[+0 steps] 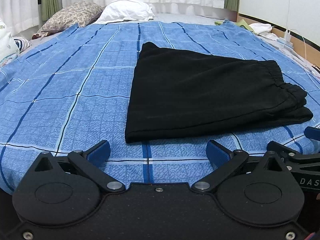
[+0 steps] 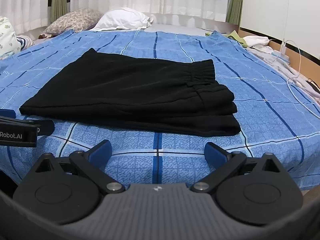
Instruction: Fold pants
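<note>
Black pants [image 1: 200, 92] lie folded in a flat stack on the blue checked bedspread [image 1: 70, 92], elastic waistband to the right. They also show in the right wrist view [image 2: 130, 96]. My left gripper [image 1: 158, 150] is open and empty, just short of the pants' near edge. My right gripper [image 2: 158, 150] is open and empty, also short of the near edge, to the right of the left one. The right gripper's body shows at the left view's right edge [image 1: 300, 160]; the left gripper's body shows at the right view's left edge [image 2: 20, 132].
A floral pillow [image 1: 74, 16] and a white pillow [image 1: 126, 10] lie at the head of the bed. Loose clothes [image 2: 254, 40] and white cables [image 2: 296, 84] lie along the right side by a wooden board. Curtains hang behind.
</note>
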### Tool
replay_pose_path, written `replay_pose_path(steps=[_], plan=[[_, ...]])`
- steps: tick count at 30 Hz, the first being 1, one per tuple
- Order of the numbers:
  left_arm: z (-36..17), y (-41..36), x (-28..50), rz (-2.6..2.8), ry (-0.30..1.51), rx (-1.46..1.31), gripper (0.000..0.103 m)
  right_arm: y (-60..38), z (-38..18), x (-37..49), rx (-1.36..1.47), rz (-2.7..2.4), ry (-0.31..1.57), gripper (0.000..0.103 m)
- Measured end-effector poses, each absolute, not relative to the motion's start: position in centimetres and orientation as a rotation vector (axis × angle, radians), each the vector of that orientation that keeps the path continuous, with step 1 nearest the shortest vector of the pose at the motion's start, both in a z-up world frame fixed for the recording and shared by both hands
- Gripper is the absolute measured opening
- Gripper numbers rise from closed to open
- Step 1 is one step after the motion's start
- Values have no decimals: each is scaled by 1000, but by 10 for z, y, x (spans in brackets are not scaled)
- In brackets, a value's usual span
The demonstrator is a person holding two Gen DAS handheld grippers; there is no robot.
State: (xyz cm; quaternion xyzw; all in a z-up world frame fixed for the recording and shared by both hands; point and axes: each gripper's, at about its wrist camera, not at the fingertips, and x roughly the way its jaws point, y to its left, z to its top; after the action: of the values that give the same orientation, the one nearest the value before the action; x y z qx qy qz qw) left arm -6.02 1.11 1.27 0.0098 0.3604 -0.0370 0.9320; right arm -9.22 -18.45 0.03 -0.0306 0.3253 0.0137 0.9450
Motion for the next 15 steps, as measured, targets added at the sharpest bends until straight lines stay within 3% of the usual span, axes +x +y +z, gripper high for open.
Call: replay_pose_path(steps=[15], plan=[[11,11,-57,-103,744,31,103,-186,1,-91,-68,28,665,103]])
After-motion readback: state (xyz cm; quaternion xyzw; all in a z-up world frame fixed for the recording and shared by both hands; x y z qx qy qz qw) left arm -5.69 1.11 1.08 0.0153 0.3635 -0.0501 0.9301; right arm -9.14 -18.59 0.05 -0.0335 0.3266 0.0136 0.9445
